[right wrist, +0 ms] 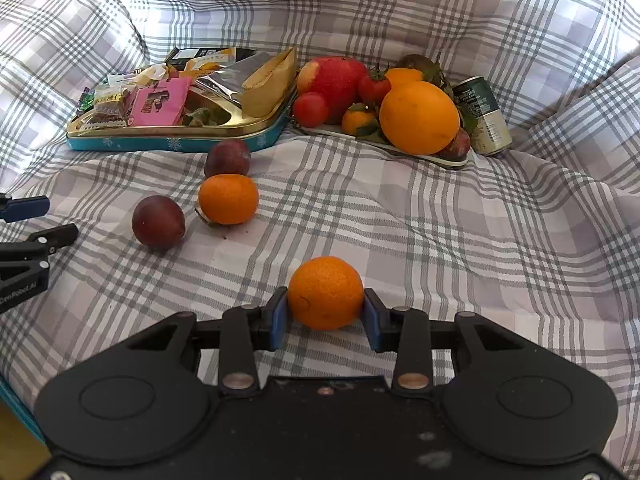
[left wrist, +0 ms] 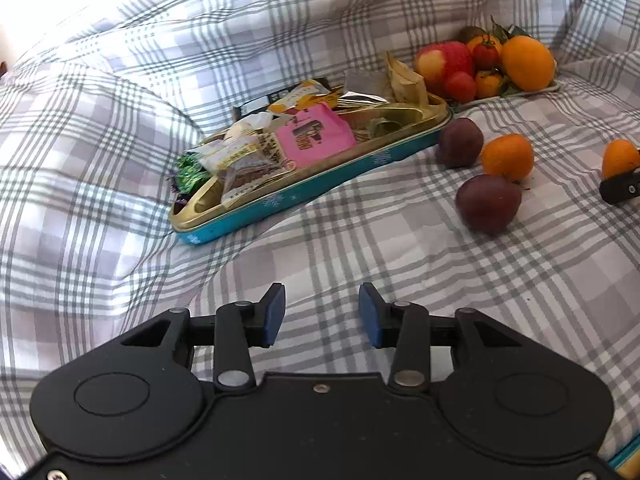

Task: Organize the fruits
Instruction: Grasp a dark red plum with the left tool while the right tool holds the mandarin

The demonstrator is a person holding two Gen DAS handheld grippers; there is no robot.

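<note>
Checked bedcover (right wrist: 440,240) — grey and white plaid, rumpled, carries everything you see.

Blue tin tray (right wrist: 168,142) — gold inside, far left part of the cover, heaped with snack packets, among them a pink packet (right wrist: 160,100) and a silver foil pouch (right wrist: 230,78).

White plate (right wrist: 440,156) — just right of the tray, near the cover's far edge, piled with fruit: a red apple (right wrist: 340,76), a large orange (right wrist: 419,118), small tomatoes (right wrist: 310,109) and small mandarins with leaves.

Green drink can (right wrist: 486,114) — tilted, just beside the plate's right end.

Your left gripper (left wrist: 322,314) — over bare cover at the near side, jaws partly apart, nothing between the blue pads (left wrist: 275,314).

Your right gripper (right wrist: 325,318) — jaws closed in on a mandarin (right wrist: 325,292), a pad pressing each side of it, at the middle of the cover toward its near edge. In the left wrist view this fruit shows at the right margin (left wrist: 620,158).

Loose fruit, between tray and grippers:
- plum (right wrist: 158,222), the nearer one, lying apart from the others;
- second mandarin (right wrist: 228,199), on the cover just right of that plum;
- second plum (right wrist: 227,158), touching the far side of the second mandarin, close to the tray's front wall.
</note>
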